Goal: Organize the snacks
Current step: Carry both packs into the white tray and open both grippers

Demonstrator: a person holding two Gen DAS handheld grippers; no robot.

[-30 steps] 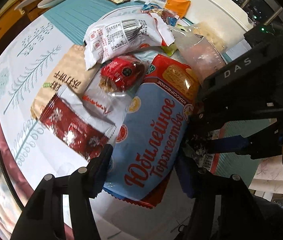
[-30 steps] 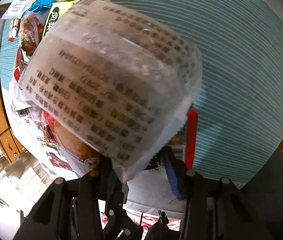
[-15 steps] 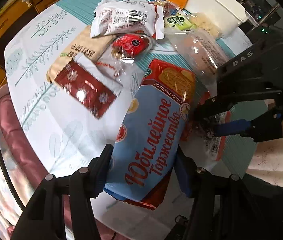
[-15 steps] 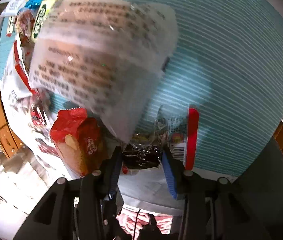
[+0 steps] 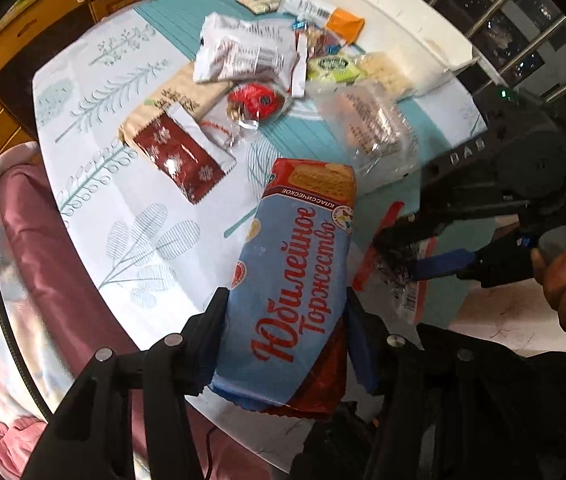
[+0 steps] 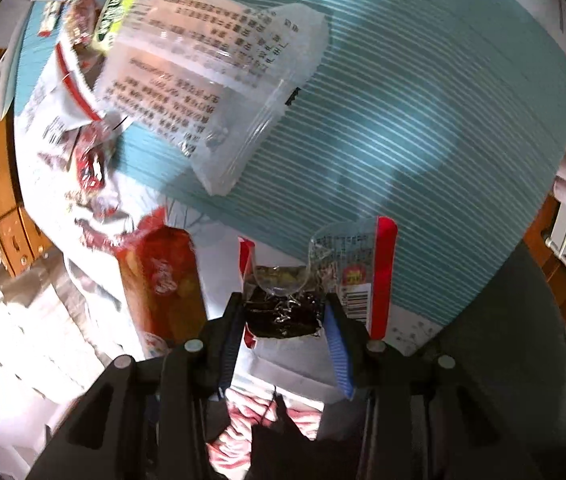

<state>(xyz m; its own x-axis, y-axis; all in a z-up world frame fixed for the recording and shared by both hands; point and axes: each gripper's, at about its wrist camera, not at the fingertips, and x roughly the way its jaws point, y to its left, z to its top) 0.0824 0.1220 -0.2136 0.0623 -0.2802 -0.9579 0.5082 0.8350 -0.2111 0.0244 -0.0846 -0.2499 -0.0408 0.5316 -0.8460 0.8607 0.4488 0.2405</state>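
Observation:
My left gripper [image 5: 285,320] is shut on a long blue-and-red biscuit pack [image 5: 295,276] and holds it above the table. My right gripper [image 6: 285,312] is shut on a clear, red-edged seaweed packet [image 6: 283,312], also in the left wrist view [image 5: 399,272]. A clear bag with printed text [image 6: 211,76] lies on the teal cloth just beyond it; it also shows in the left wrist view [image 5: 367,124]. Other snack packs [image 5: 251,52] lie in a heap on the table.
A white tray [image 5: 403,12] stands at the far edge, with an orange-ended packet [image 5: 323,12] beside it. A dark red packet [image 5: 179,156] and a tan packet [image 5: 171,100] lie left of the heap. A pink cushion [image 5: 23,240] sits by the table's left edge.
The left gripper has lifted the biscuit pack up and back from the pile. The right gripper has drawn back with the seaweed packet, and the clear printed bag now lies on the cloth.

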